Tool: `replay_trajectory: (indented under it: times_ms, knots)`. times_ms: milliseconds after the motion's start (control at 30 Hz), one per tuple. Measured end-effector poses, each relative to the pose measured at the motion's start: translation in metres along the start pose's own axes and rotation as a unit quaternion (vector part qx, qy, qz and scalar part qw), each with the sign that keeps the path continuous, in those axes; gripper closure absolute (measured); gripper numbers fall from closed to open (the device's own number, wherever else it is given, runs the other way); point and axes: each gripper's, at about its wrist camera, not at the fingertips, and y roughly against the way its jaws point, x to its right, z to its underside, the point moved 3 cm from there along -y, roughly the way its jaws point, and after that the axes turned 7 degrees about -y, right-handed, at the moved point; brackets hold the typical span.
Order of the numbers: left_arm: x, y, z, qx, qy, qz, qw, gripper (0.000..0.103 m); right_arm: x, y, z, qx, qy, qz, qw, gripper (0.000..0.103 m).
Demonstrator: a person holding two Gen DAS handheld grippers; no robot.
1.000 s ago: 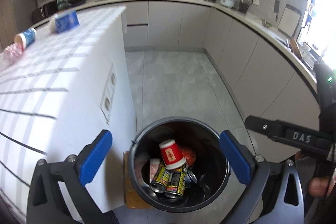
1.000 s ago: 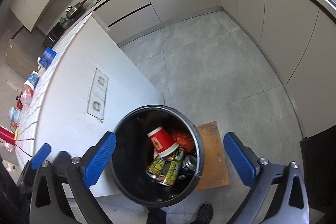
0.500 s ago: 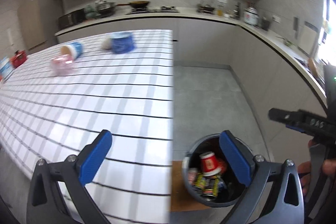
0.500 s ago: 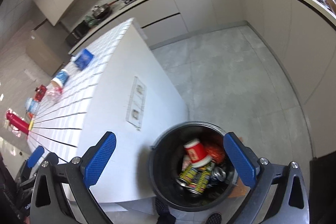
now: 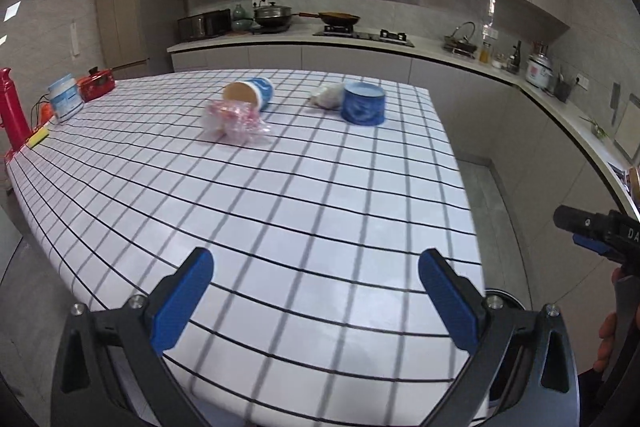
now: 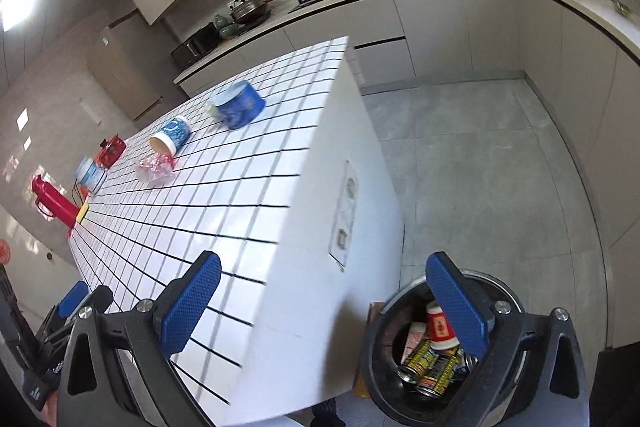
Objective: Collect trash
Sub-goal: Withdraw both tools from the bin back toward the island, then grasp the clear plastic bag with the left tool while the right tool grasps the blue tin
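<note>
Blue-padded left gripper (image 5: 316,291) has swung, wide and empty, from the black round bin (image 6: 444,351) to the checked table (image 5: 280,195); right gripper (image 6: 324,307) likewise gapes, empty, ready for crumpled pink plastic wrap (image 5: 234,121).

Soft, even daylight fills my views; the bench (image 5: 304,195) gleams pale near its front edge, fisheye corners go black, and far worktop clutter smears.
</note>
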Motion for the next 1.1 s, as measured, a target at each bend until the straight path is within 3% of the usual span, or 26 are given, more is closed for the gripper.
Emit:
replay_trajectory:
  times_ms: [267,533,767,1100]
  knots:
    - [-0.072,-0.043,-0.024,-0.012,0.026,0.005,0.9996,0.0,-0.063,-0.034,-0.018,0.007,0.012,0.035,0.999,0.0]
    - [-0.116,-0.087,-0.052,-0.017,0.021,0.02,0.9994,0.0,-0.129,-0.081,-0.042,0.011,0.015,0.048,0.999,0.0]
    - [-0.138,-0.123,-0.071,-0.025,0.018,0.041,0.9987,0.0,-0.166,-0.121,-0.055,0.008,0.03,0.064,0.998,0.0]
    - [-0.143,-0.167,-0.094,-0.045,0.013,0.086,0.9952,0.001,-0.187,-0.163,-0.073,0.001,0.045,0.096,0.994,0.0]
